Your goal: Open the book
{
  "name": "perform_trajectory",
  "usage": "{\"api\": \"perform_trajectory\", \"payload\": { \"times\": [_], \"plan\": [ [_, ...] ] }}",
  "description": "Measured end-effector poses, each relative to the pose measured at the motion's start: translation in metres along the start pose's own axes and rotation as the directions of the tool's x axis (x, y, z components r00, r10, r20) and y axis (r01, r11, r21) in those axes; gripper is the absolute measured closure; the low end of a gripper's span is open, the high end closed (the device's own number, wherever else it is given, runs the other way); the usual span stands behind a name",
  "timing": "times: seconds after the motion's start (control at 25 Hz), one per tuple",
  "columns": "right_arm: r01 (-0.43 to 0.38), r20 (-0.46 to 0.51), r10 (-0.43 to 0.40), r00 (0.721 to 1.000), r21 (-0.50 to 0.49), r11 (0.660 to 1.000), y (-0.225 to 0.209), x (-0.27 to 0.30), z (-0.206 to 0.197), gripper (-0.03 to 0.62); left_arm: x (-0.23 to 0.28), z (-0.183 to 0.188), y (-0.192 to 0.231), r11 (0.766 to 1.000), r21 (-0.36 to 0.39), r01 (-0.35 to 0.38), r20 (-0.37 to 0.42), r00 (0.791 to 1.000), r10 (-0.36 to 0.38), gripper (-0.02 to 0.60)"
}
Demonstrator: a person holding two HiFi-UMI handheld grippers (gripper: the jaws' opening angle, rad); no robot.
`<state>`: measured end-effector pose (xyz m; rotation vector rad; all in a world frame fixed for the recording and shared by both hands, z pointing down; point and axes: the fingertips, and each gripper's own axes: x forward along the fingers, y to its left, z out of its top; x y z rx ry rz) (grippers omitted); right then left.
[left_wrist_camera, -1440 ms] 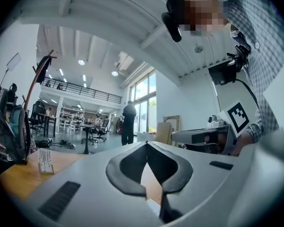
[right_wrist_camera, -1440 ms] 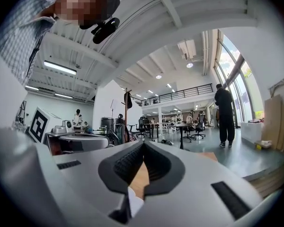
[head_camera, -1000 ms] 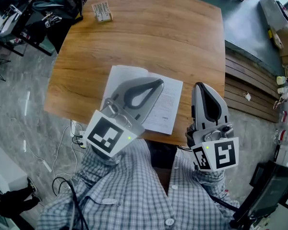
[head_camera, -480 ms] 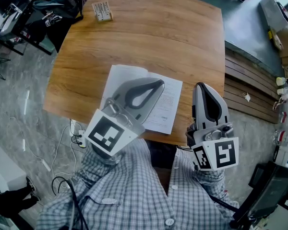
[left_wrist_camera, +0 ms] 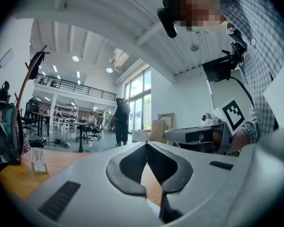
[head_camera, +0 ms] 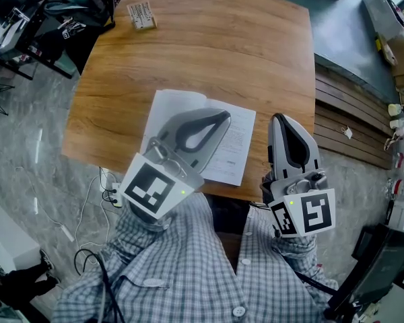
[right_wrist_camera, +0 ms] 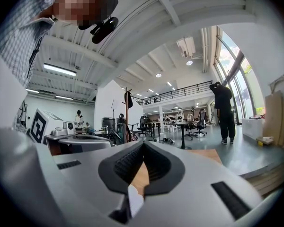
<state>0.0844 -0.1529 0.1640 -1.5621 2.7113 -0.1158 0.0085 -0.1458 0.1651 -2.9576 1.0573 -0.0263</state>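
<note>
The book (head_camera: 239, 140) lies open on the wooden table (head_camera: 209, 52), its white printed pages facing up near the front edge. My left gripper (head_camera: 223, 116) hovers level over the pages, jaws shut with nothing between them; in the left gripper view its tips (left_wrist_camera: 146, 143) meet. My right gripper (head_camera: 279, 120) sits just right of the book, above the table's front right part. It is also shut and empty, and its tips (right_wrist_camera: 143, 143) touch in the right gripper view. Much of the book's left page is hidden under the left gripper.
A small printed box (head_camera: 142, 15) lies at the table's far left corner. Bags and gear (head_camera: 67, 5) crowd the floor beyond that corner. Cables (head_camera: 97, 187) trail on the floor at the left. A person (right_wrist_camera: 223, 110) stands far off by the windows.
</note>
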Motion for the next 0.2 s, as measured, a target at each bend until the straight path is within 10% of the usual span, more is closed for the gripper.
{"api": "perform_trajectory", "payload": {
  "times": [0.2],
  "plan": [
    [-0.027,0.005,0.026,1.000,0.015,1.000,0.012,0.004,-0.005,0.574,-0.010,0.000,0.003,0.999,-0.029,-0.029,-0.004,1.000,0.029,0.572]
  ]
}}
